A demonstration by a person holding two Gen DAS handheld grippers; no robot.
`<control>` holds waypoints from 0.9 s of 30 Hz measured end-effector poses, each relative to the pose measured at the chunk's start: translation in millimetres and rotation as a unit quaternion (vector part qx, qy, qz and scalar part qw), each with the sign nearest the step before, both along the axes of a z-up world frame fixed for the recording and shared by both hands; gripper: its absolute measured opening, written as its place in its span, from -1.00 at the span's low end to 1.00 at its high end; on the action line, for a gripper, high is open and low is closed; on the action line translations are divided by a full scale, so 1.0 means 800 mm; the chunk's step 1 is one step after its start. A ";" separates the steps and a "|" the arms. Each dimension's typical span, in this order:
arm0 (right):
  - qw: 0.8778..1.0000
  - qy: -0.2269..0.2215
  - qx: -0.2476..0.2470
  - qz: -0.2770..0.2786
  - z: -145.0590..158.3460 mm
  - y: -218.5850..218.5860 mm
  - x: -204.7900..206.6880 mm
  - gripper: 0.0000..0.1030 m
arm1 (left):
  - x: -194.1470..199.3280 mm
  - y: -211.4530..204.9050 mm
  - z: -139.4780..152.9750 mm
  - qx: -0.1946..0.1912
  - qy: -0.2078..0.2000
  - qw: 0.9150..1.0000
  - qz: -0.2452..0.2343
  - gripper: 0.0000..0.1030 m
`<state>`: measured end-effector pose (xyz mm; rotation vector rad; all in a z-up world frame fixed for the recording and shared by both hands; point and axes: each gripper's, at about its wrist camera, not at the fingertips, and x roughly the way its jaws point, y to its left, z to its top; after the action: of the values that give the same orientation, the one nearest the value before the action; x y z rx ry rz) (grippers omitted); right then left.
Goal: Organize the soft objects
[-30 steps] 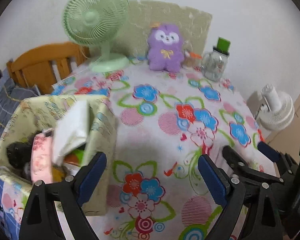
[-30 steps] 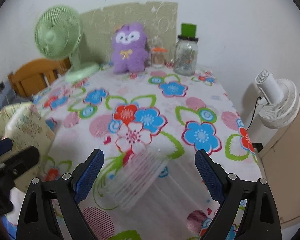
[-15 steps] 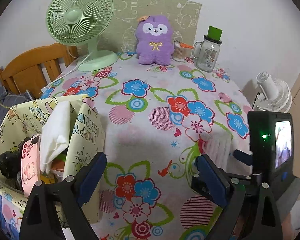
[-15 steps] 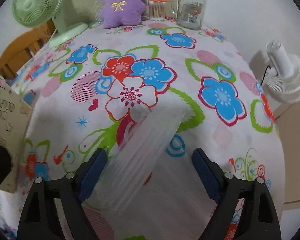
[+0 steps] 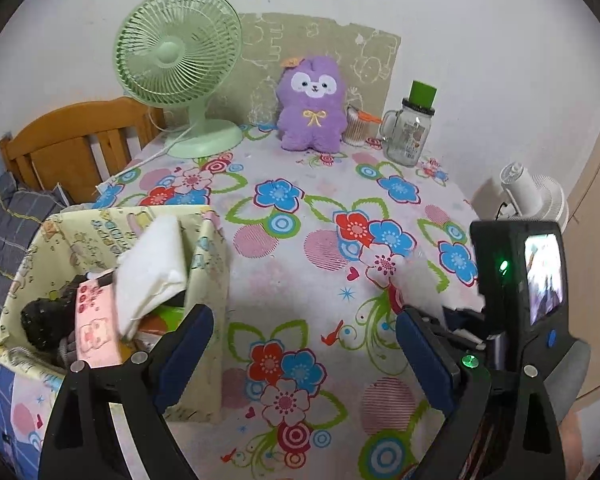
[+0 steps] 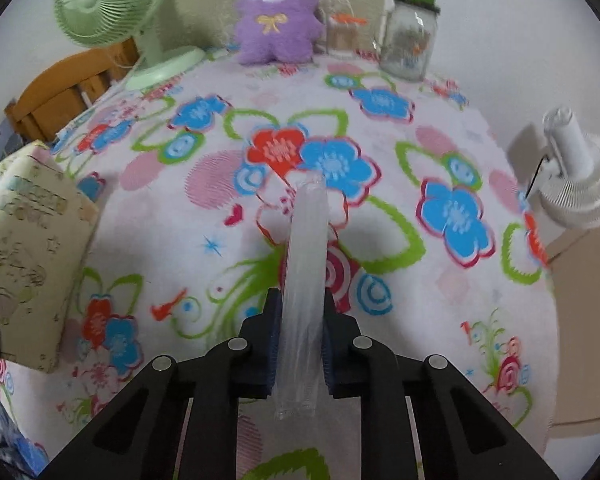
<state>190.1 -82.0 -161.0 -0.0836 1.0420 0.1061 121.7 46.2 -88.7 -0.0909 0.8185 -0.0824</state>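
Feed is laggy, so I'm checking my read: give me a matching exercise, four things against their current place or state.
Things:
1. clear plastic pack
2. purple plush toy
3. left hand-held gripper
4. white soft pack

Places or states:
A. open, holding nothing
B. sticking out of the fabric basket
C. clamped in the right hand-held gripper
D. upright at the table's far edge, by the wall

Pairs: 1-C, 2-D, 3-A, 4-B

Fuzzy plush toy (image 5: 311, 109), glossy clear plastic pack (image 6: 304, 288) — cloth basket (image 5: 208, 264)
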 end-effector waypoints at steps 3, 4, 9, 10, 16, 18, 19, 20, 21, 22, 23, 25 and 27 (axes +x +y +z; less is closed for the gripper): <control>1.000 -0.027 -0.004 0.003 0.032 0.004 -0.005 -0.62 | -0.013 0.010 0.010 -0.006 -0.008 1.000 0.004 0.82; 0.999 -0.036 -0.003 0.005 0.042 0.005 -0.007 -0.62 | -0.016 0.014 0.013 -0.007 -0.010 1.000 0.005 0.82; 0.997 -0.068 0.015 0.031 0.097 0.028 -0.018 -0.62 | -0.041 0.039 0.030 -0.012 -0.027 0.999 0.017 0.84; 0.996 -0.073 0.019 0.041 0.107 0.037 -0.021 -0.62 | -0.047 0.043 0.032 -0.012 -0.027 0.999 0.020 0.84; 0.988 -0.083 0.041 0.124 0.140 0.110 -0.038 -0.62 | -0.078 0.072 0.037 -0.015 -0.032 0.999 0.037 0.84; 0.983 -0.084 0.045 0.155 0.146 0.140 -0.046 -0.62 | -0.089 0.085 0.037 -0.015 -0.033 0.998 0.047 0.85; 0.981 -0.084 0.045 0.169 0.148 0.153 -0.050 -0.62 | -0.094 0.094 0.036 -0.015 -0.034 0.998 0.053 0.85; 0.978 -0.081 0.047 0.184 0.149 0.169 -0.053 -0.62 | -0.098 0.101 0.035 -0.015 -0.033 0.998 0.060 0.85; 0.976 -0.077 0.048 0.198 0.148 0.183 -0.055 -0.62 | -0.102 0.109 0.034 -0.016 -0.032 0.997 0.069 0.85; 0.974 -0.072 0.048 0.210 0.147 0.194 -0.057 -0.62 | -0.105 0.117 0.032 -0.018 -0.031 0.996 0.076 0.85; 0.972 -0.065 0.048 0.222 0.145 0.206 -0.058 -0.62 | -0.109 0.126 0.031 -0.020 -0.028 0.996 0.084 0.85; 0.967 -0.048 0.051 0.245 0.138 0.226 -0.058 -0.62 | -0.116 0.141 0.027 -0.022 -0.025 0.994 0.100 0.85; 0.962 -0.024 0.065 0.265 0.130 0.242 -0.057 -0.62 | -0.123 0.154 0.024 -0.023 -0.023 0.993 0.113 0.85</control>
<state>144.3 111.7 -57.3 -0.2439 0.9397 0.6548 23.2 169.6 -69.5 -0.2242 0.7560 0.1103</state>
